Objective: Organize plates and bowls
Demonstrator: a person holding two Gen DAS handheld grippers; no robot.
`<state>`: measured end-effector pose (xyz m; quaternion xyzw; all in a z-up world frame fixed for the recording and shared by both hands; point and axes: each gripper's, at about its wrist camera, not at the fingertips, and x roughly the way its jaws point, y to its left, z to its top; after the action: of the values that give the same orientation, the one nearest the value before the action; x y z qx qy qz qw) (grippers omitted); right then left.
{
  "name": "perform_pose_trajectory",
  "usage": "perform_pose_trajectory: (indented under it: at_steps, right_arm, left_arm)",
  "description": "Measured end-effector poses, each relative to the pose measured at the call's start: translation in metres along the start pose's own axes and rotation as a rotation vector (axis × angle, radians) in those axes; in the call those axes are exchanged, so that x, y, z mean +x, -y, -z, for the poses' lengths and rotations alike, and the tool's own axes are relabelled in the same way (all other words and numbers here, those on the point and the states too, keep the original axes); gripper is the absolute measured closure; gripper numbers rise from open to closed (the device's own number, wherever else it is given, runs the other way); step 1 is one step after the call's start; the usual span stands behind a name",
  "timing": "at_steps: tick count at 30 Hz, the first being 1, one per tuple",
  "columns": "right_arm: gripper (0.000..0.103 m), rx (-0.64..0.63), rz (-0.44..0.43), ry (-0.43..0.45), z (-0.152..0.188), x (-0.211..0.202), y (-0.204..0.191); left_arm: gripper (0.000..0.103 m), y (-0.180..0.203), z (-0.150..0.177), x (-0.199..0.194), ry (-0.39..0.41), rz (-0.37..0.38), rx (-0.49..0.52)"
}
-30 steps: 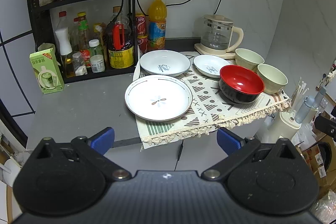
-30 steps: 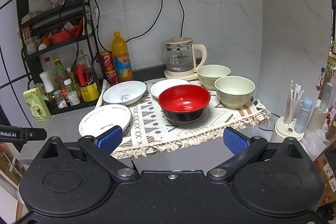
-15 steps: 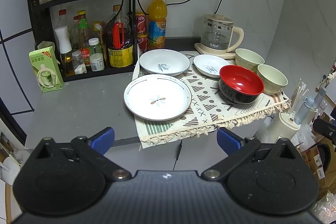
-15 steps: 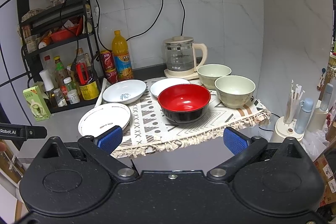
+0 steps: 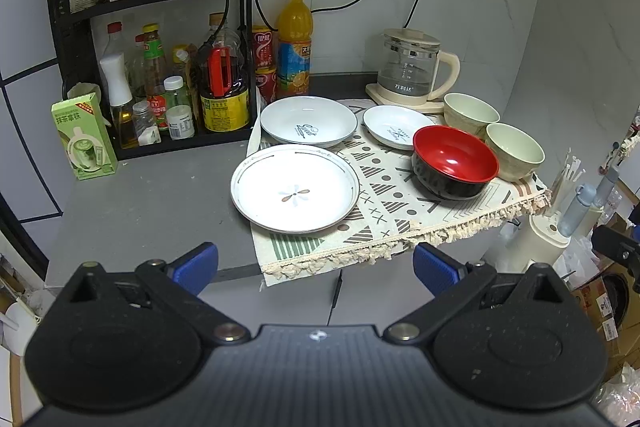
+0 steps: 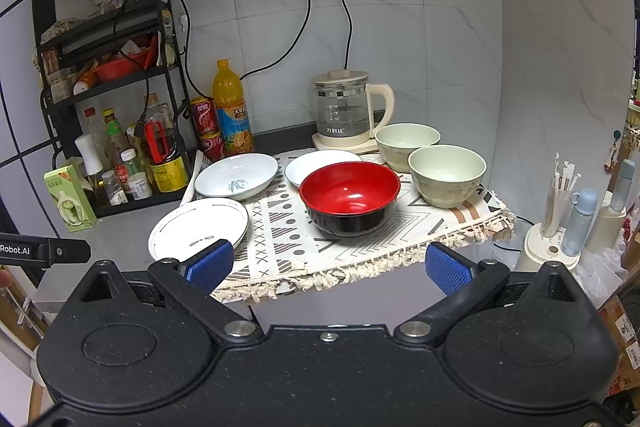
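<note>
- Left wrist view: the left gripper (image 5: 316, 265) is spread wide, holding nothing, short of the counter edge; the large plate (image 5: 295, 187) lies ahead on the patterned cloth (image 5: 400, 203).
- Right wrist view: the right gripper (image 6: 328, 267) is likewise spread and empty; the red bowl (image 6: 350, 197) sits ahead on the cloth, well apart.

Bowl (image 6: 350, 198) showing red inside, black outside. Two bowls (image 6: 446, 174) (image 6: 406, 145) showing pale green. Plates (image 5: 295, 187) (image 5: 308, 121) (image 5: 396, 127) showing white with small motifs. Mat (image 5: 392, 203) showing cream with brown geometric print. Finger pads (image 6: 210, 263) showing blue.
</note>
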<state>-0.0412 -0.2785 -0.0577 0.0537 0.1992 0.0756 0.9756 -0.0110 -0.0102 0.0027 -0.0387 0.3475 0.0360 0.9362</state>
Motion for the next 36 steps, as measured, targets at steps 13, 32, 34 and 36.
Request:
perform_pose_trajectory:
  at_steps: [13,32,34,36]
  right_arm:
    - [0.000,-0.004,0.001,-0.008,0.002,0.002,0.000]
    - [0.000,0.004,0.027,-0.051,-0.004,0.021,0.009]
    - [0.000,0.005,0.042,-0.045,-0.005,0.024,0.012]
    - [0.000,0.003,0.027,-0.046,-0.008,0.029,0.015]
  left_arm:
    - [0.000,-0.002,0.001,-0.003,-0.001,0.005,-0.005]
    - [0.000,0.002,-0.009,0.009,-0.007,0.001,-0.004]
    - [0.000,0.004,-0.011,0.012,-0.003,0.010,-0.004]
    - [0.000,0.007,-0.014,0.018,-0.004,0.012,0.000]
